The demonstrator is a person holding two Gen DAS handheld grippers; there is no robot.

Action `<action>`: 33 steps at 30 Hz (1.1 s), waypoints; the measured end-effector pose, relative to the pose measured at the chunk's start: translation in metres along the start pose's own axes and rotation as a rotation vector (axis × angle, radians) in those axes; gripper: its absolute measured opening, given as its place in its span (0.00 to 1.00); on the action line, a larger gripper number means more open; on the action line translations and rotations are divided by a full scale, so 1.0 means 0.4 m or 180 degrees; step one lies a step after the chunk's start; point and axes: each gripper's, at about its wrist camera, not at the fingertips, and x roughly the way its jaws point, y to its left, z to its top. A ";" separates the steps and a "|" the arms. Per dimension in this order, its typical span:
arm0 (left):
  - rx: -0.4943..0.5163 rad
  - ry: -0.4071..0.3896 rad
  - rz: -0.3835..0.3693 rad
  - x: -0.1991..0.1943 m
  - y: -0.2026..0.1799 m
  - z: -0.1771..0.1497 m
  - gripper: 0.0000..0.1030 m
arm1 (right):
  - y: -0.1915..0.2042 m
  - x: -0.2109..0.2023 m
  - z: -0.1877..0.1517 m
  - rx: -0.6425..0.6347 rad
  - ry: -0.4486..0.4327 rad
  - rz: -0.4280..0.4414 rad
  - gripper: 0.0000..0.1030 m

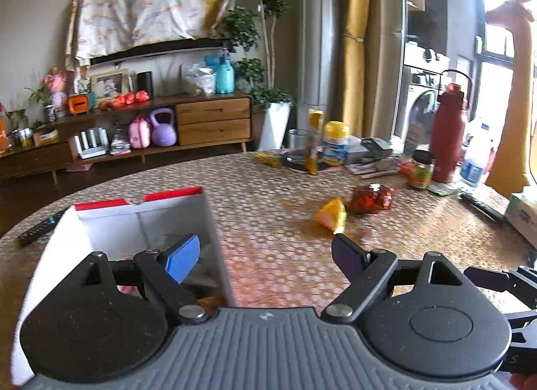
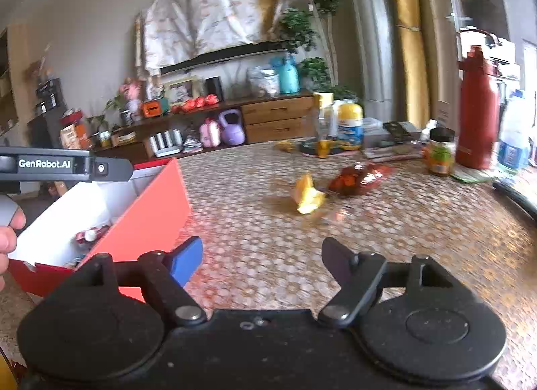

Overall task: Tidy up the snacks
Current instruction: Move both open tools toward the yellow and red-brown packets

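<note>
A red box with a white inside (image 1: 144, 222) stands on the table at the left; it also shows in the right wrist view (image 2: 147, 212) with small snack packs in it. A yellow snack pack (image 1: 330, 215) and a red snack bag (image 1: 371, 198) lie on the table ahead; they also show in the right wrist view, the yellow snack pack (image 2: 307, 193) beside the red bag (image 2: 355, 178). My left gripper (image 1: 265, 252) is open and empty, its left finger over the box. My right gripper (image 2: 261, 257) is open and empty beside the box.
A red flask (image 1: 448, 135), a jar (image 1: 421, 168), a yellow-lidded tub (image 1: 335, 143) and papers stand at the table's far side. A remote (image 1: 37, 230) lies left of the box. A tissue box (image 1: 523, 215) sits at the right edge.
</note>
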 end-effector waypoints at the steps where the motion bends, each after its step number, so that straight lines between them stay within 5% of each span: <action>1: 0.0004 0.0005 -0.0033 0.003 -0.009 -0.001 0.84 | -0.009 -0.005 -0.005 0.0020 -0.0005 -0.0028 0.77; 19: 0.0386 0.0087 -0.0218 0.152 -0.151 0.044 0.84 | -0.111 0.076 -0.035 0.0308 0.0006 -0.0327 0.77; 33: 0.0559 0.0602 -0.0371 0.412 -0.215 0.106 0.84 | -0.138 0.214 0.009 0.0377 -0.0026 -0.0587 0.77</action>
